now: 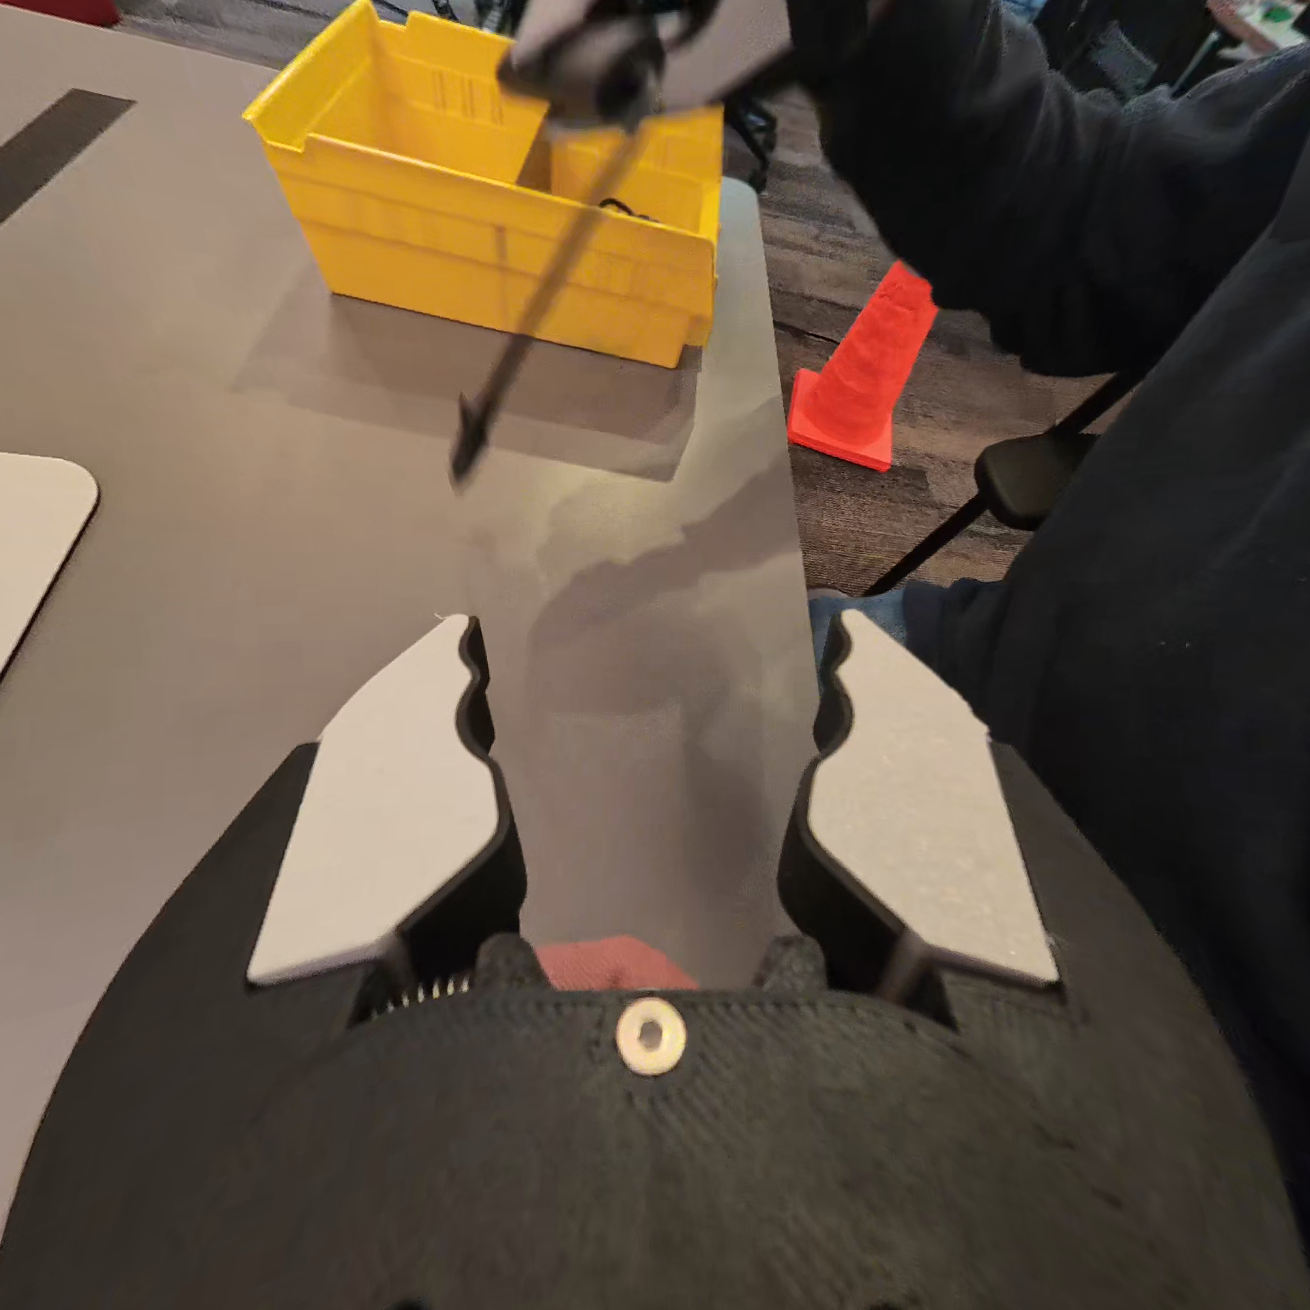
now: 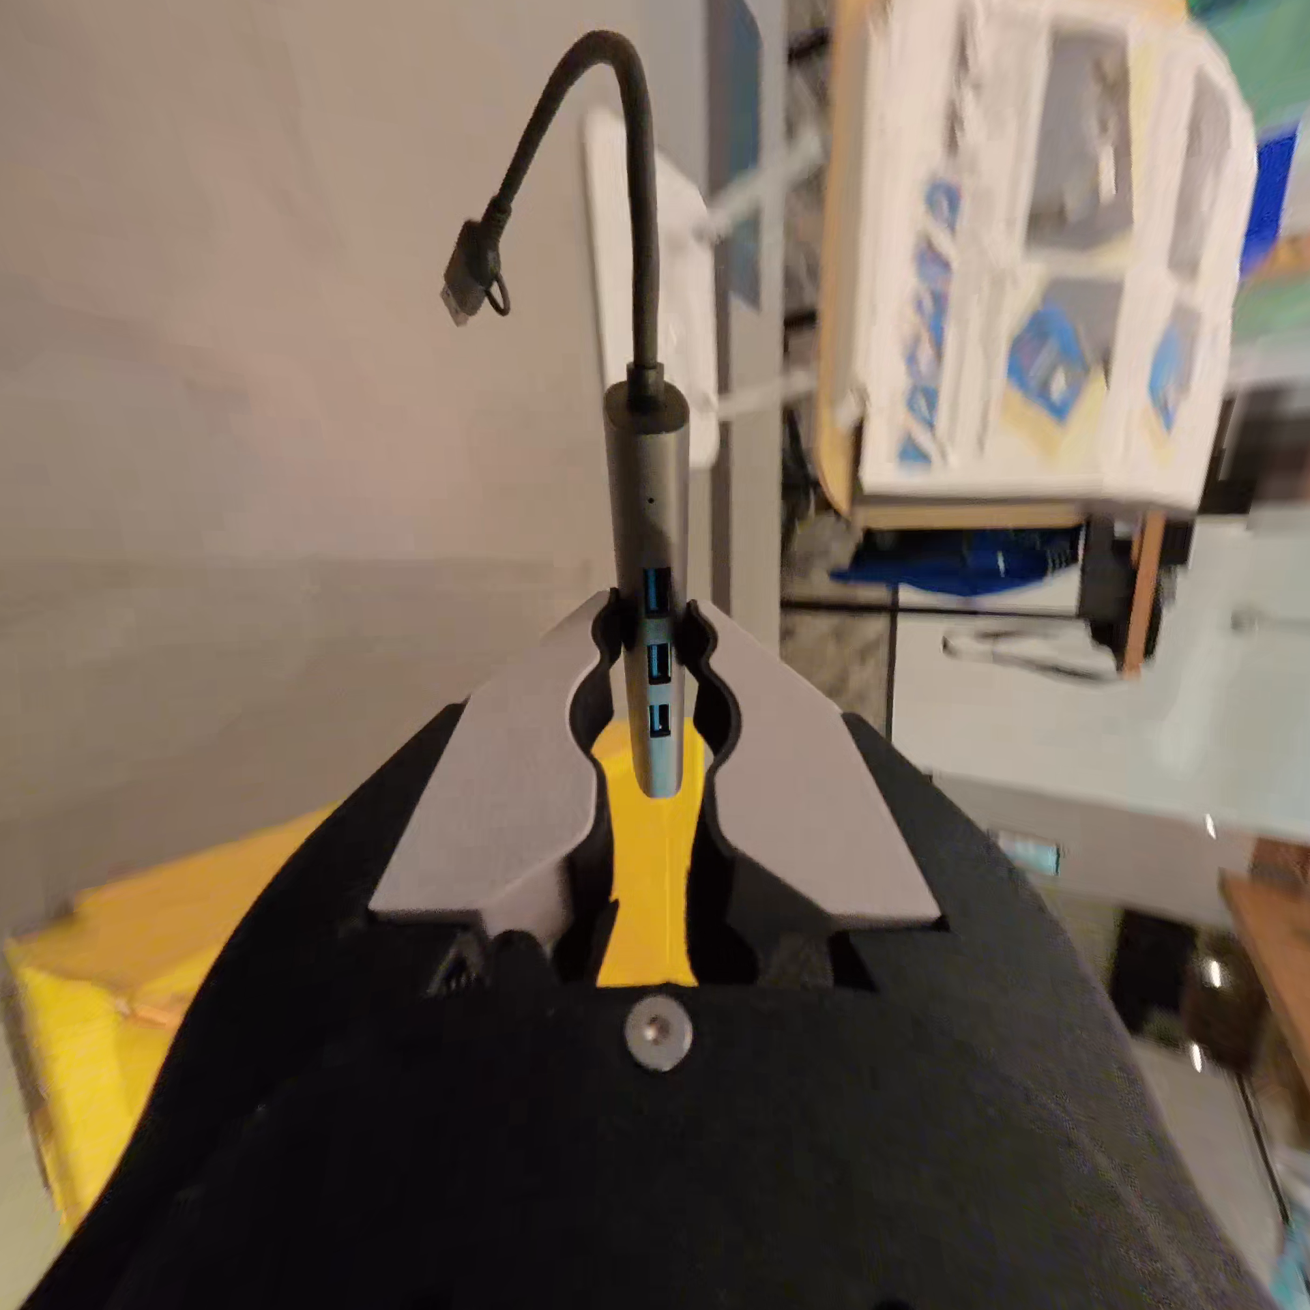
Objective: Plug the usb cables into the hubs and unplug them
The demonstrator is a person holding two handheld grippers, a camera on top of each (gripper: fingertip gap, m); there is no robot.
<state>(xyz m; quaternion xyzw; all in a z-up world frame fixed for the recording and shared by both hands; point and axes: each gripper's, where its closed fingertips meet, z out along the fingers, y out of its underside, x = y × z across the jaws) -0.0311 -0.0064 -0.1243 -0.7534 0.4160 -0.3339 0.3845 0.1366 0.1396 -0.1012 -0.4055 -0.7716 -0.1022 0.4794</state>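
My right gripper [image 2: 648,609] is shut on a grey USB hub [image 2: 648,496] with three blue ports down its side. The hub points away from me, and its short black cable [image 2: 638,177] curls over to a plug [image 2: 471,273] hanging free. My left gripper [image 1: 652,624] is open and empty, low over the grey table [image 1: 248,567]. In the left wrist view the right gripper [image 1: 602,64] is blurred at the top, over the yellow bin [image 1: 496,234], with the hub [image 1: 524,340] hanging down from it above the table.
The yellow bin has dividers and a dark cable inside its right compartment [image 1: 631,209]. A white pad [image 1: 35,532] lies at the table's left edge. A red cone [image 1: 858,376] stands on the floor beyond the right edge. A person's dark sleeve [image 1: 1063,213] fills the right. Spacing between my two grippers at the tips: around 25 cm.
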